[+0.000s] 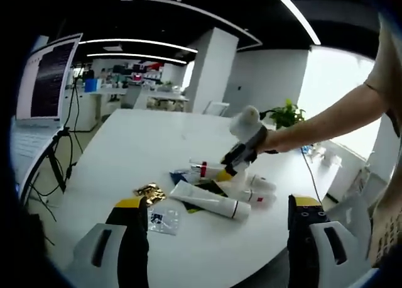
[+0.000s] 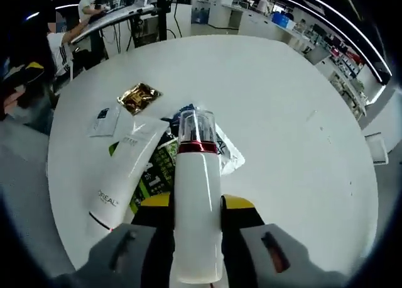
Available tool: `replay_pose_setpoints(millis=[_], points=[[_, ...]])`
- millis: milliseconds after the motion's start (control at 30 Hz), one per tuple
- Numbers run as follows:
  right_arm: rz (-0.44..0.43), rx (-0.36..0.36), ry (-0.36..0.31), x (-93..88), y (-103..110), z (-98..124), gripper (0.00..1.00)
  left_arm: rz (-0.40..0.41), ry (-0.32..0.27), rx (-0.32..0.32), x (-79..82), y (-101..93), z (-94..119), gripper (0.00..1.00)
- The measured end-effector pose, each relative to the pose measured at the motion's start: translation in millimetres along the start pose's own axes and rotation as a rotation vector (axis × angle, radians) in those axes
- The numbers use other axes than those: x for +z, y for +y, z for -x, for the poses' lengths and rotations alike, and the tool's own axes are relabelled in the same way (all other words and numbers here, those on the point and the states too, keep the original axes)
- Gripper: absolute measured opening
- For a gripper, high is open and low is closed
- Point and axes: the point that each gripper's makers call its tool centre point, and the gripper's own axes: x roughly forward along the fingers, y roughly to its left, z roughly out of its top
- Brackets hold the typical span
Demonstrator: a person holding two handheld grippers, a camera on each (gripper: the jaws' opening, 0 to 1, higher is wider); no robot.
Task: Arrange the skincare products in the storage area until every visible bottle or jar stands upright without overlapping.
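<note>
While the right tongs (image 2: 198,222) are clamping the white pump bottle (image 2: 197,193) above the tabletop (image 2: 282,112), long axis running along the jaws, clear cap pointing forward, left tongs (image 1: 217,228) are gaping open, gripping nothing.

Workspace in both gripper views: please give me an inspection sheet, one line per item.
Surface: round white table, mostly bare.
Job's things: white bottle with clear cap held by right gripper; white tube lying flat; small bottles lying down.
Clutter: gold sachet, clear packet, dark green leaflet.
Grippers: left gripper open, above the table edge.
Cables: hanging beside the monitor.
Surroundings: office desks, potted plant.
</note>
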Motion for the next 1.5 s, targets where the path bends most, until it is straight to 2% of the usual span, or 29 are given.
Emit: replay_pose_setpoints(millis=[67,167,200,267,300,367,467,533,633,700,767,800,900,967,1000,1033,1067,1133,1167,1200,1233,1267,1300,1333,1367,1433,1467,1500], points=[[-0.013,-0.029,-0.046,4.8,-5,14,0.26,-0.002,-0.008,-0.015,2.7,-3.9,-1,0.91],[-0.105,-0.045,-0.141,10.7,-9,41,0.26,0.002,-0.022,-0.037,9.9,-11.6,-2,0.91],[-0.117,-0.046,-0.153,11.7,-8,44,0.26,-0.002,-0.025,-0.044,12.3,-14.3,-3,0.91],[-0.194,-0.047,-0.244,16.6,-8,66,0.26,-0.041,-0.028,-0.068,18.0,-23.5,-5,0.91],[-0.237,-0.033,-0.313,20.2,-6,79,0.26,-0.053,-0.028,-0.084,21.7,-30.4,-7,0.91],[-0.304,-0.013,-0.379,20.7,-2,98,0.26,-0.058,-0.045,-0.121,31.0,-43.7,-10,0.91],[-0.417,0.036,-0.532,21.8,7,133,0.26,-0.062,-0.055,-0.169,43.6,-63.0,-15,0.91],[-0.463,0.077,-0.622,20.3,17,154,0.26,-0.064,-0.066,-0.189,52.4,-73.6,-18,0.91],[-0.509,0.147,-0.716,15.2,34,179,0.26,-0.036,-0.083,-0.265,68.6,-99.7,-28,0.89],[-0.528,0.172,-0.743,8.4,43,190,0.26,0.016,-0.089,-0.318,77.7,-116.3,-34,0.85],[-0.538,0.205,-0.773,2.2,52,201,0.26,0.056,-0.122,-0.387,89.7,-135.7,-41,0.80],[-0.546,0.218,-0.783,-0.1,55,205,0.26,0.038,-0.123,-0.400,91.7,-141.9,-44,0.78],[-0.585,0.277,-0.836,-6.7,62,220,0.26,0.019,-0.094,-0.430,91.1,-161.0,-58,0.78],[-0.598,0.302,-0.850,-13.6,65,227,0.26,0.051,-0.076,-0.464,90.3,-174.0,-66,0.78],[-0.597,0.311,-0.855,-16.8,66,230,0.26,0.113,-0.080,-0.491,91.3,-181.4,-71,0.78],[-0.595,0.315,-0.853,-20.1,67,231,0.26,0.138,-0.077,-0.497,90.5,-183.0,-73,0.79],[-0.601,0.332,-0.853,-24.8,69,231,0.26,0.206,-0.050,-0.488,82.3,-183.1,-84,0.80],[-0.643,0.375,-0.853,-30.7,71,228,0.25,0.255,0.007,-0.458,58.6,-178.1,-103,0.81],[-0.662,0.388,-0.861,-31.7,72,228,0.25,0.294,0.020,-0.476,50.5,-180.1,-110,0.81],[-0.678,0.408,-0.870,-32.8,74,227,0.25,0.391,0.030,-0.497,45.8,-182.1,-116,0.82],[-0.687,0.424,-0.873,-33.1,75,226,0.25,0.501,0.065,-0.535,37.7,-186.4,-121,0.79],[-0.683,0.447,-0.875,-32.7,79,225,0.25,0.541,0.008,-0.584,45.8,-191.2,-123,0.73],[-0.681,0.461,-0.876,-31.8,81,225,0.25,0.630,-0.052,-0.625,58.7,-195.6,-124,0.67],[-0.680,0.469,-0.876,-31.2,83,225,0.25,0.656,-0.092,-0.641,66.2,-196.6,-126,0.59],[-0.668,0.485,-0.887,-29.3,85,227,0.25,0.673,-0.094,-0.603,66.5,-193.6,-131,0.55],[-0.697,0.528,-0.902,-27.5,87,231,0.25,0.649,-0.102,-0.583,66.6,-191.0,-133,0.36],[-0.702,0.532,-0.896,-27.7,86,230,0.25,0.690,-0.070,-0.639,67.0,-199.6,-128,0.36],[-0.701,0.540,-0.895,-27.4,84,229,0.25,0.691,-0.080,-0.618,68.0,-196.3,-131,0.35]])
